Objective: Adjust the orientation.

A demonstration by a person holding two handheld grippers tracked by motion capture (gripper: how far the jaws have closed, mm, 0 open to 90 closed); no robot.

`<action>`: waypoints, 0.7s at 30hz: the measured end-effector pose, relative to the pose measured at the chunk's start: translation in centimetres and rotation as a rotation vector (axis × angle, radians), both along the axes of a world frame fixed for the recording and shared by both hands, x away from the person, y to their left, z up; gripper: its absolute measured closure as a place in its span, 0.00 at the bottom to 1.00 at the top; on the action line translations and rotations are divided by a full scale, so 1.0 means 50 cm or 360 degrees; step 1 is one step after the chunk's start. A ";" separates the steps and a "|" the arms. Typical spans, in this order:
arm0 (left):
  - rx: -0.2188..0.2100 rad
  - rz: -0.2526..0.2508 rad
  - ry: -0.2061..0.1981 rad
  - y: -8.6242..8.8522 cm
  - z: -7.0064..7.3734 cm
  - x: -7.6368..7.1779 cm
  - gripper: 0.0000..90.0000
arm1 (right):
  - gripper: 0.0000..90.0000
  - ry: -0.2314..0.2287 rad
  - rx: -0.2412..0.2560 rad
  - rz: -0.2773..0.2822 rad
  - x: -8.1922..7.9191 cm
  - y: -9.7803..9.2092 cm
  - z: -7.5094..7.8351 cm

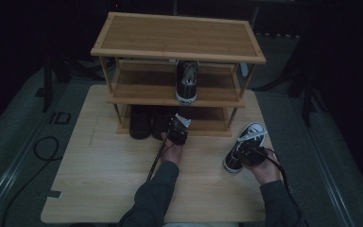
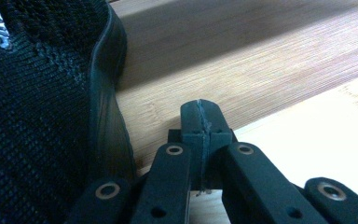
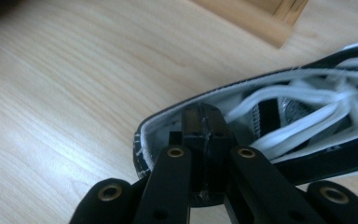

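Looking down from the high view, the right gripper [image 1: 251, 153] holds a sneaker [image 1: 246, 146] on the tabletop [image 1: 104, 179], ready for the shoe rack [image 1: 177, 54]. Its own view shows fingers clenched on the heel collar. The left gripper [image 2: 200, 126], clenched empty, rests beside a black shoe [image 2: 37, 107], probably steadying it.

one sneaker [image 1: 187, 81] on the rack's [image 1: 123, 49] middle shelf, two shoes [image 1: 141, 122] below, another sneaker [image 1: 246, 146] on the table [image 1: 99, 161], right.

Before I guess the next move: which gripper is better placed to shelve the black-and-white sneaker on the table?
Right. The right gripper is shut on the black-and-white laced sneaker's heel rim; the left gripper is shut empty.
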State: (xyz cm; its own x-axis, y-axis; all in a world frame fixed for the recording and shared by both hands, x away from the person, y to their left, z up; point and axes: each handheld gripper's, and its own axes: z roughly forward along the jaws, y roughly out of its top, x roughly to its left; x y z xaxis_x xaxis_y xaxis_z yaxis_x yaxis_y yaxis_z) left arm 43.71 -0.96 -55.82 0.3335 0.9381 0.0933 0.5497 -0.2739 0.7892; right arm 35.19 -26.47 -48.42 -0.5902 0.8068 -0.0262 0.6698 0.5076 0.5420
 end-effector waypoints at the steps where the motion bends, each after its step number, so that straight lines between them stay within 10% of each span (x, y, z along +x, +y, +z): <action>1: -0.0001 0.0002 0.0000 0.000 0.000 0.000 1.00 | 1.00 0.0022 0.0020 0.0000 0.003 -0.001 -0.007; 21: -0.0002 0.0000 0.0001 0.000 0.000 0.000 1.00 | 1.00 0.0109 0.0027 0.0129 -0.028 0.009 0.001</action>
State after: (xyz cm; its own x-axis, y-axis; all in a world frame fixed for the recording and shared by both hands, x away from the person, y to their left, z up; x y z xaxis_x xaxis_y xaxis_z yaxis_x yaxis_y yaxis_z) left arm 43.71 -0.96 -55.82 0.3332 0.9383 0.0923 0.5501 -0.2730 0.7892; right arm 33.79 -26.01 -48.37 -0.6536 0.7562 0.0299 0.6626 0.5528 0.5054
